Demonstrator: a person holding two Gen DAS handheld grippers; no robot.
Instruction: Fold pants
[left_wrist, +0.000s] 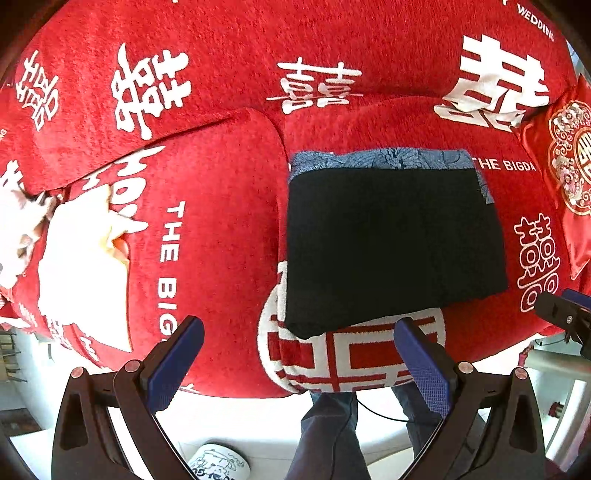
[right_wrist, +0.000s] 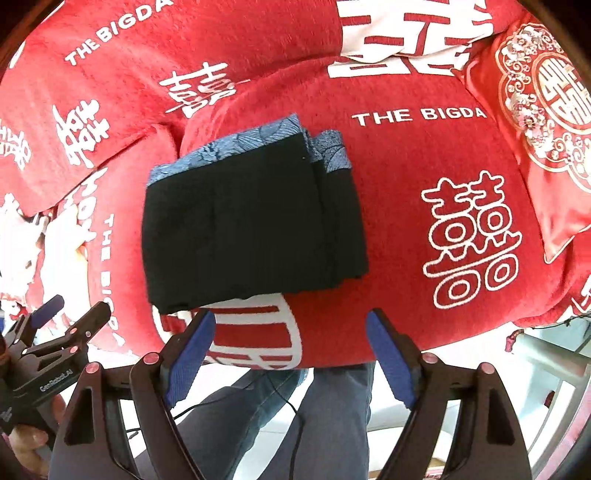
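Black folded pants, blue patterned lining showing, lie squared on our red sofa cushion. Left tongs and right tongs hang released, grasping nothing; folding looks finished.

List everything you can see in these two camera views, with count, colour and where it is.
pants: one, black with blue patterned band, folded flat on the right sofa cushion
sofa cover: one, red with white characters, over seat and back
pillow: one, red with gold and white embroidery, far right
white cloth: one, white, left cushion
mug: one, white with dark drawing, on the floor at the bottom of the left view
legs: two, in blue jeans, below the sofa edge
left claw: open, empty, short of the pants
right claw: open, empty, short of the pants
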